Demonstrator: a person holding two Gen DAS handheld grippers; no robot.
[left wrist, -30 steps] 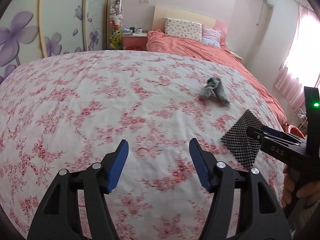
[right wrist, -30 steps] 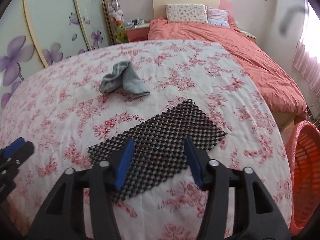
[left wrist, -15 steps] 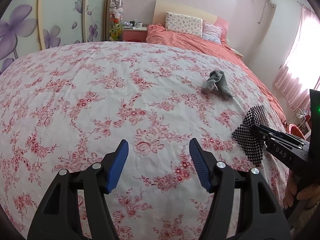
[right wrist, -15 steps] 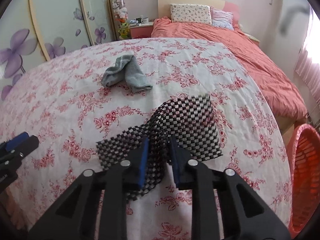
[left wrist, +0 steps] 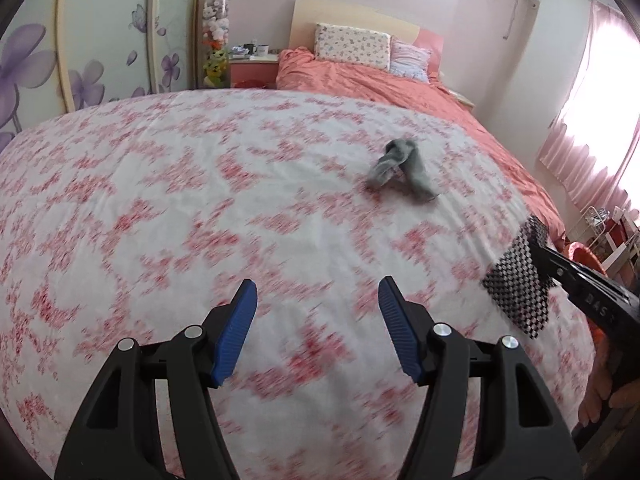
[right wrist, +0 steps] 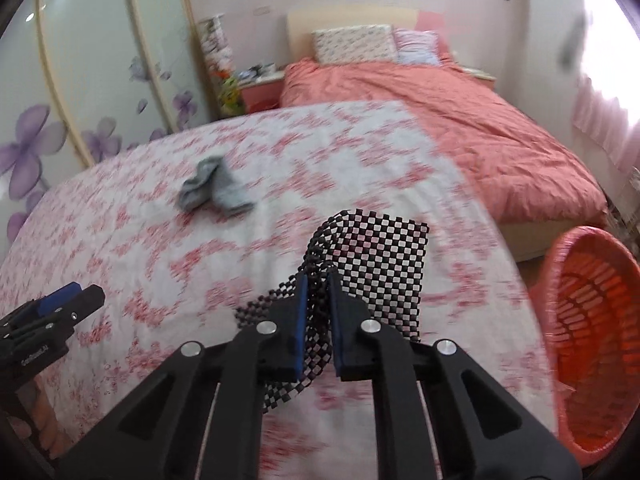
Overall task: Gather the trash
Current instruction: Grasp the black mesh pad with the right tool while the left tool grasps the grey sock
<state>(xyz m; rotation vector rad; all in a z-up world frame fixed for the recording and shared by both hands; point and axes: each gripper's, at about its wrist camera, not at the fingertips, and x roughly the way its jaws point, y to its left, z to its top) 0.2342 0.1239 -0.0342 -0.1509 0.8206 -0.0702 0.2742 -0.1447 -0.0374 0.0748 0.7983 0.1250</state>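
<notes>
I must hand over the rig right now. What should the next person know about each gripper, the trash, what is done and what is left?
Right gripper: its jaws have just been closing and are now shut on the black mesh mat, which is lifted off the floral bedcover.
Left gripper: open, empty, over the bedcover.
Grey sock: lies on the bedcover, beyond the left gripper.
Orange basket: beside the bed, to the right of the mat; nothing visible inside.
Done: mat grasped.
Left: probably drop the mat in the basket, then collect the sock.
</notes>
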